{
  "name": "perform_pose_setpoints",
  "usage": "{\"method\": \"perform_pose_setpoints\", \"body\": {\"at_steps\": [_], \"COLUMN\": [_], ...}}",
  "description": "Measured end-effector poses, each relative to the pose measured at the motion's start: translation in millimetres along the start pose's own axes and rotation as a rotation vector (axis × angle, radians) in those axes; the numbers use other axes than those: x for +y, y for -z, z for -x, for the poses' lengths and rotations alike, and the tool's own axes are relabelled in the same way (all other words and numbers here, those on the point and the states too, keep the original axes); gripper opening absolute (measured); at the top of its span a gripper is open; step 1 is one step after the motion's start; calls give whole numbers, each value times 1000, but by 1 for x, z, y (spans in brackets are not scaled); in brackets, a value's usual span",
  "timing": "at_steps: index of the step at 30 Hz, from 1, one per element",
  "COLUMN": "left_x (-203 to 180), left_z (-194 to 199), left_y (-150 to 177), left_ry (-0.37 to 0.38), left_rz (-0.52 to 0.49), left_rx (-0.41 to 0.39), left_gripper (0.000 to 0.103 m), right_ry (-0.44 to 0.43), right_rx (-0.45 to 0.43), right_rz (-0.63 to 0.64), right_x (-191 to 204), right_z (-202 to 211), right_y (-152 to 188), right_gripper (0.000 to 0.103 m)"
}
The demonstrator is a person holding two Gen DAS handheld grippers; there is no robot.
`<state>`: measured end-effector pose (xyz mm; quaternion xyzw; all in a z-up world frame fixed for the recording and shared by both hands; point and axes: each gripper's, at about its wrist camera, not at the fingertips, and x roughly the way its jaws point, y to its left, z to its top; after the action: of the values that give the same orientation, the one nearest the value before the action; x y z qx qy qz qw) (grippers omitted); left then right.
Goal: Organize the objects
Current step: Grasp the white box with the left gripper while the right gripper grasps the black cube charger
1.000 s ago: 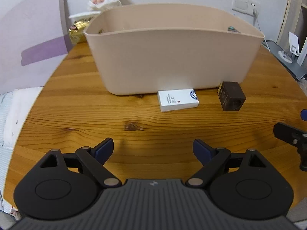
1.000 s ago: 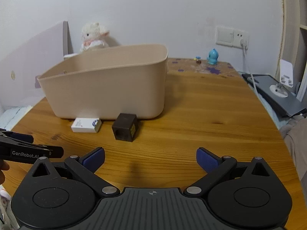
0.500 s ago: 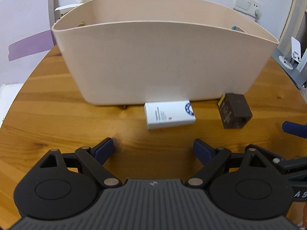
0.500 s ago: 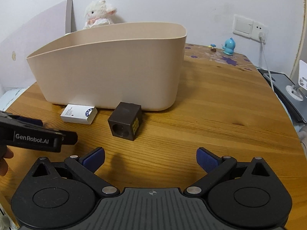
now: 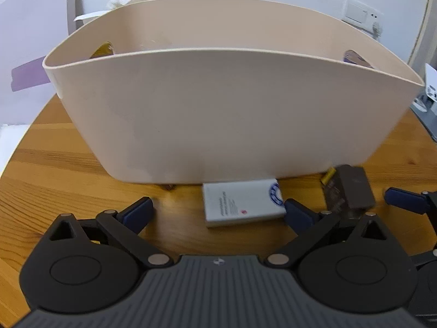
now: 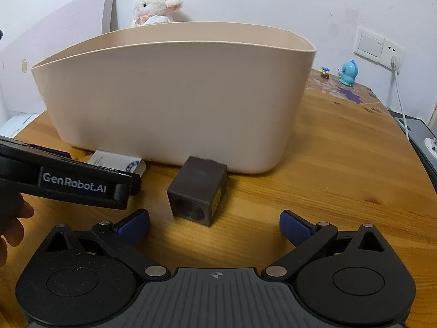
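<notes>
Your two claws hang low over a knotted pine table [image 6: 341, 169]; your left gripper [image 5: 218, 210], jaws spread wide and empty, frames a white card box [image 5: 241, 202] with a blue roundel, its small print unreadable; "GenRobot.AI" is written on that gripper's side in the right view; your right gripper [image 6: 214, 222], equally wide and empty, faces a dark brown cube [image 6: 198, 191]; both items lie just beside the beige plastic tub [image 6: 174, 95]; beyond, a plush lamb [image 6: 154, 6], a blue figurine [image 6: 348, 72] and a wall socket [image 6: 378, 45].
</notes>
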<state>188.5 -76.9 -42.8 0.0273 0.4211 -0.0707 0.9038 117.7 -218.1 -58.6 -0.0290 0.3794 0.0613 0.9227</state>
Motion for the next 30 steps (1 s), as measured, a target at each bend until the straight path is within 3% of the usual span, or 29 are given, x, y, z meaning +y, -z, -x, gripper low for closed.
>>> {"method": "perform_pose_setpoints", "body": {"at_steps": [8,12,14,17,19,20,30], "left_x": [8,9,11,11,12,14,24], "left_z": [-2,2,5,9,12,14,28], "left_y": [-2,-2,0,1,0,1,18], "left_ry": [6,-10,-7,-11,-9,-5,15], "left_rz": [-21,-20,-23,-19,-16,-13,0], "left_rx": [-12,-21,-22,-25,-26,-23,-19], "left_gripper": [100,90,87,74,61,61,60], "right_ry": [22,12,12,9,7,5,13], "right_rx": [-43,-52,-61,-65,-63,-60,-59], "right_rz": [-17,-9,-8,-3,-1,0,-22], "right_x": [5,8,9,11,12,13,8], "right_z": [-11,-10,-8,-5,-2,0,25], "right_y": [-3,-2,-3,-5,-7,-8,2], "right_gripper": [102,93,79,68,47,33,29]}}
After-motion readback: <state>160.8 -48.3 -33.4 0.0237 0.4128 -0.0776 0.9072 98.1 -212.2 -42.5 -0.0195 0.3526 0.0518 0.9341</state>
